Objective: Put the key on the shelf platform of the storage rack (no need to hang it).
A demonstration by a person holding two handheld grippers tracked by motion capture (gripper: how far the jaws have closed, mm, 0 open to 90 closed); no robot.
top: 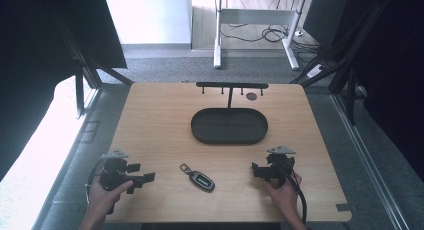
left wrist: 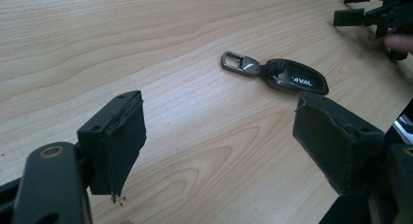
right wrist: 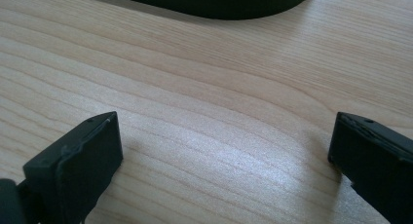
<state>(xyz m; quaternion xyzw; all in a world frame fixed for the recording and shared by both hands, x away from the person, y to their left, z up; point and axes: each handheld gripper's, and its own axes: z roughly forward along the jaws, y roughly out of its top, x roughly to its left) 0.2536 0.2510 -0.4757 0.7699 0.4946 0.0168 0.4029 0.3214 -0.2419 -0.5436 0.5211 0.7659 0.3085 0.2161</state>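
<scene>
A dark car key fob (top: 201, 180) with a metal clip lies near the table's front edge, between the two hands. My left gripper (top: 142, 173) rests at the front left, open, with nothing between its jaws. In the left gripper view the key fob (left wrist: 292, 78) lies ahead and to the right of the open left gripper (left wrist: 219, 146). My right gripper (top: 256, 170) sits at the front right, open and empty, pointing left. In the right gripper view the right gripper (right wrist: 224, 151) has bare wood between its wide-apart jaws.
A black oval tray (top: 229, 126) sits at the table's middle, with a black hook rack (top: 231, 85) standing behind it. A small dark round mark (top: 251, 96) lies by the rack. The tray's edge (right wrist: 209, 5) shows ahead of the right gripper.
</scene>
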